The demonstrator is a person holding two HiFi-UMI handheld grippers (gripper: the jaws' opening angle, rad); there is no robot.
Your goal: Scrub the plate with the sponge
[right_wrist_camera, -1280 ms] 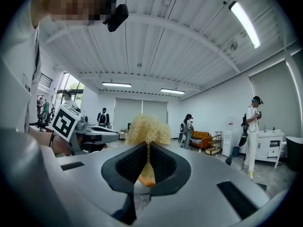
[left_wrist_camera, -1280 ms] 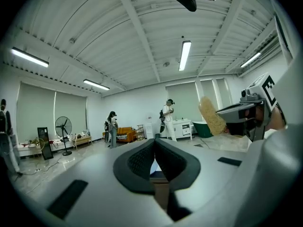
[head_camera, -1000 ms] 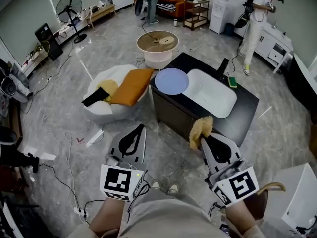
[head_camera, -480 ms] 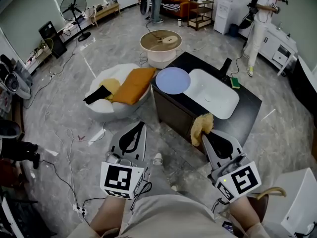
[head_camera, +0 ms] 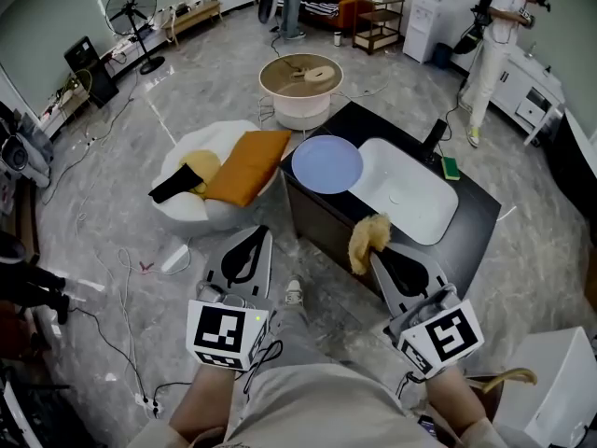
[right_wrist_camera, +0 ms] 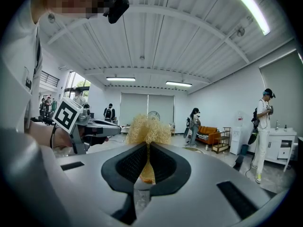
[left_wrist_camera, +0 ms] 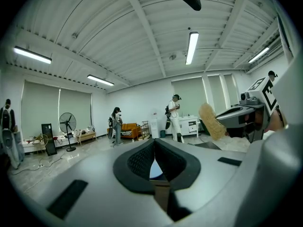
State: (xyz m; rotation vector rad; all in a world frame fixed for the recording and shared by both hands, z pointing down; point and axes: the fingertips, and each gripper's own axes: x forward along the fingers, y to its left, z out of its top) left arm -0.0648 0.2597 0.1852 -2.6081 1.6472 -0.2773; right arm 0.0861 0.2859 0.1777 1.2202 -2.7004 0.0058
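Observation:
A pale blue plate (head_camera: 326, 163) lies on the dark counter (head_camera: 471, 217) beside a white sink (head_camera: 410, 189). My right gripper (head_camera: 374, 256) is shut on a yellow fibrous sponge (head_camera: 367, 239), held in the air just short of the counter's near edge. In the right gripper view the sponge (right_wrist_camera: 147, 129) bulges out above the closed jaws of that gripper (right_wrist_camera: 147, 149). My left gripper (head_camera: 260, 236) is shut and holds nothing, over the floor left of the counter. The left gripper view shows its jaws (left_wrist_camera: 152, 151) pressed together and the sponge (left_wrist_camera: 211, 122) off to the right.
A black faucet (head_camera: 434, 138) and a green sponge (head_camera: 452, 167) sit at the sink's far side. A white beanbag with an orange cushion (head_camera: 244, 161) lies left of the counter, a round table (head_camera: 300, 77) behind it. Cables cross the floor. People stand at the back.
I have stepped closer to the counter. The right gripper with the sponge has moved a little left and forward. The left gripper stays shut and empty.

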